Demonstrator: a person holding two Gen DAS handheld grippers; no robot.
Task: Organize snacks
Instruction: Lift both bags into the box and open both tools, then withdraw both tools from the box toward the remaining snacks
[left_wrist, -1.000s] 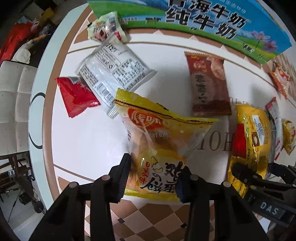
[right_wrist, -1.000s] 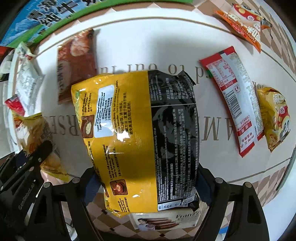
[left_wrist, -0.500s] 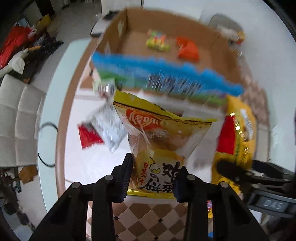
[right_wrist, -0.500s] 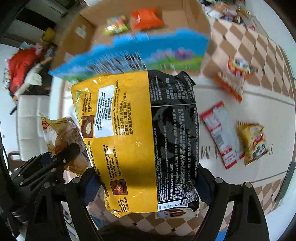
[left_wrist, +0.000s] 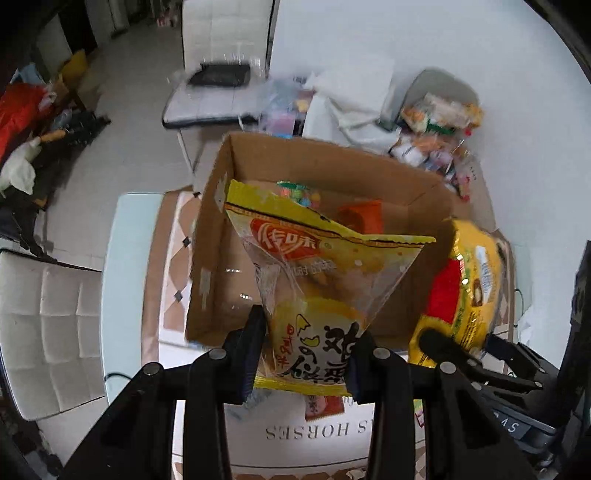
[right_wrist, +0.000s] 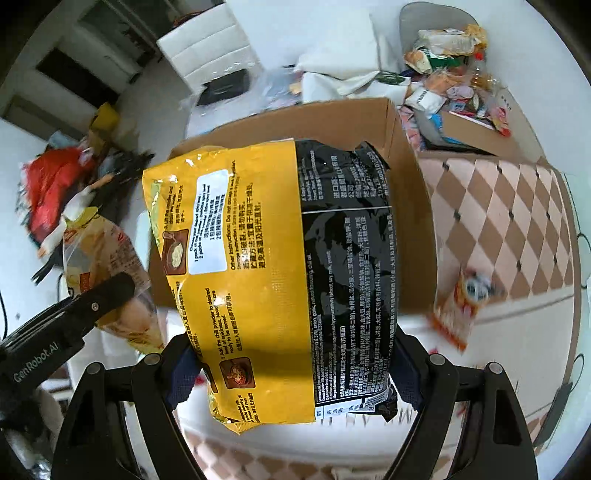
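Over on the left, the left gripper (left_wrist: 303, 354) pinches the lower end of a yellow and clear snack packet (left_wrist: 314, 288), which hangs in the air in front of the open cardboard box (left_wrist: 218, 229). Inside the box lie a small colourful packet (left_wrist: 299, 194) and an orange packet (left_wrist: 360, 218). To the right, the right gripper (right_wrist: 291, 373) clamps a big yellow and black noodle bag (right_wrist: 273, 266) across its width, also held up over the box. Further right, a blurred orange snack packet (right_wrist: 458, 310) lies on the bench (right_wrist: 517, 332) just beside the box.
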